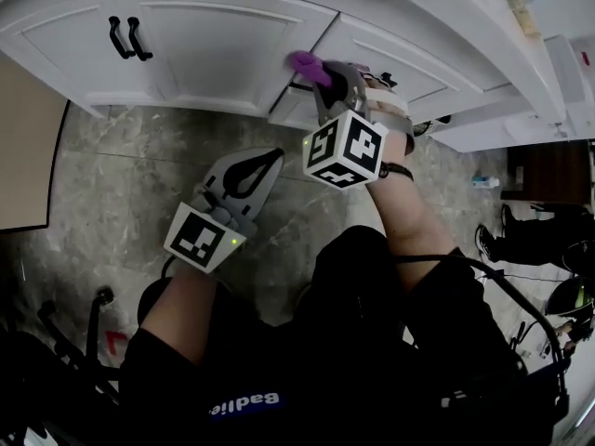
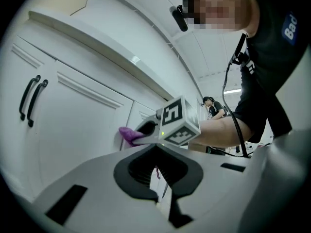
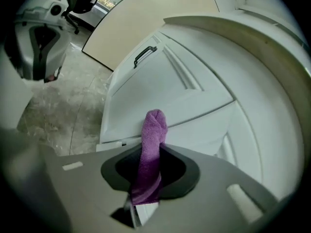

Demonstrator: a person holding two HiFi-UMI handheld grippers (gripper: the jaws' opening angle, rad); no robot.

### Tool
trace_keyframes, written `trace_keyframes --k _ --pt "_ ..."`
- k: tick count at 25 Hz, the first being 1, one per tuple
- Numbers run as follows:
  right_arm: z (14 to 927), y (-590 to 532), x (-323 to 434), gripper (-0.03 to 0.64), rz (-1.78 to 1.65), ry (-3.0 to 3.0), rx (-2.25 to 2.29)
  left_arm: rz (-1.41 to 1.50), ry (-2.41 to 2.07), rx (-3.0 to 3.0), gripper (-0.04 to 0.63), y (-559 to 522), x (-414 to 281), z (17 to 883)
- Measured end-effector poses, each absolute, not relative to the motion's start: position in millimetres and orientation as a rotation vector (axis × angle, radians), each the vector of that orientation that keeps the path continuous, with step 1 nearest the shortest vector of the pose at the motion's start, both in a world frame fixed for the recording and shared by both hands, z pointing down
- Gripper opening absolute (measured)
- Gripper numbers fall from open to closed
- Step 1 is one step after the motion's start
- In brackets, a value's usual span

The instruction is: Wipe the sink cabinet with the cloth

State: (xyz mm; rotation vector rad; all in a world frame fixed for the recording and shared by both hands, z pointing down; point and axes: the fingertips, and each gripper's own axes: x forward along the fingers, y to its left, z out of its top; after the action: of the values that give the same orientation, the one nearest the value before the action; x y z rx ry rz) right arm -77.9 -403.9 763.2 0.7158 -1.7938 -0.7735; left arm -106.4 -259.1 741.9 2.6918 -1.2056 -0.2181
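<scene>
Holding the purple cloth (image 3: pixel 151 149) to the sink cabinet (image 1: pixel 214 45).
Right gripper (image 1: pixel 325 80) has its jaws clamped on the cloth, whose far end meets the cabinet's white front; left gripper (image 1: pixel 253 167) hangs nearer, left, over the floor (image 1: pixel 121 175), jaws together and empty.

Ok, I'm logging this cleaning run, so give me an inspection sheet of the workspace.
Surface: white sink cabinet, black handles on the left doors.
Job's things: purple cloth, clamped in the right gripper, tip at the cabinet front.
Clutter: small item on the floor at right, too small to tell.
Grippers: right gripper shut on the cloth; left gripper shut, empty, held off the cabinet.
Cables: black cable by the person's right arm.
Surroundings: grey stone-look floor; another person at far right.
</scene>
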Motion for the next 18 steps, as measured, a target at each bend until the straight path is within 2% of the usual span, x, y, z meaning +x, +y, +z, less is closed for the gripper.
trace_keyframes --k 6,10,18 --pt "827 -406 -68 0.072 -0.712 -1.76 0.677 -0.216 -1.227 2.708 -0.009 -256 -113 740" --pt "837 -405 -63 0.072 -0.702 -1.752 0.678 -0.214 -1.203 2.714 -0.009 -254 -111 742" --pt "710 -389 -40 0.072 -0.797 -1.875 0.849 -0.219 -1.146 2.759 -0.009 -258 -96 740"
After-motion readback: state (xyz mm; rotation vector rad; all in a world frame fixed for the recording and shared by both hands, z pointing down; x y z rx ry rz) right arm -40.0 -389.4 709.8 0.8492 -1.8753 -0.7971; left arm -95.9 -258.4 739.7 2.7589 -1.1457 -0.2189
